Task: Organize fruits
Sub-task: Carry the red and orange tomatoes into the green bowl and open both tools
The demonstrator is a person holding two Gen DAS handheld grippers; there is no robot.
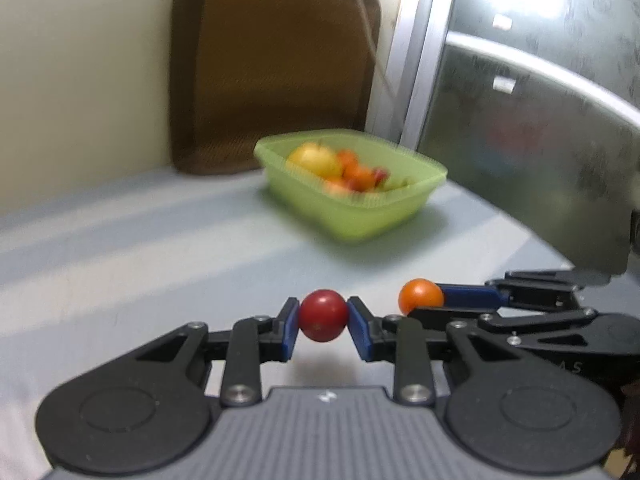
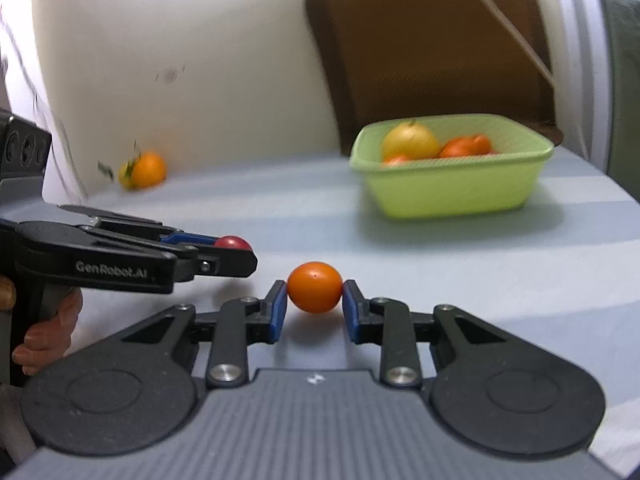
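My left gripper (image 1: pixel 323 315) is shut on a small red tomato (image 1: pixel 323 315), held just above the table; it also shows at the left of the right wrist view (image 2: pixel 234 245). My right gripper (image 2: pixel 315 292) is shut on a small orange tomato (image 2: pixel 315 287), seen too in the left wrist view (image 1: pixel 420 295). A green plastic basket (image 1: pixel 380 216) (image 2: pixel 460 196) stands ahead, holding a yellow apple (image 2: pixel 410 142) and several orange and red fruits. A loose orange with leaves (image 2: pixel 147 169) lies on the table by the wall at far left.
A brown tray (image 1: pixel 272 68) leans upright against the wall behind the basket. A metal window frame (image 1: pixel 420 60) and dark glass stand at the right. The table (image 1: pixel 120 260) has a pale striped cloth. A hand (image 2: pixel 48 328) holds the left gripper's handle.
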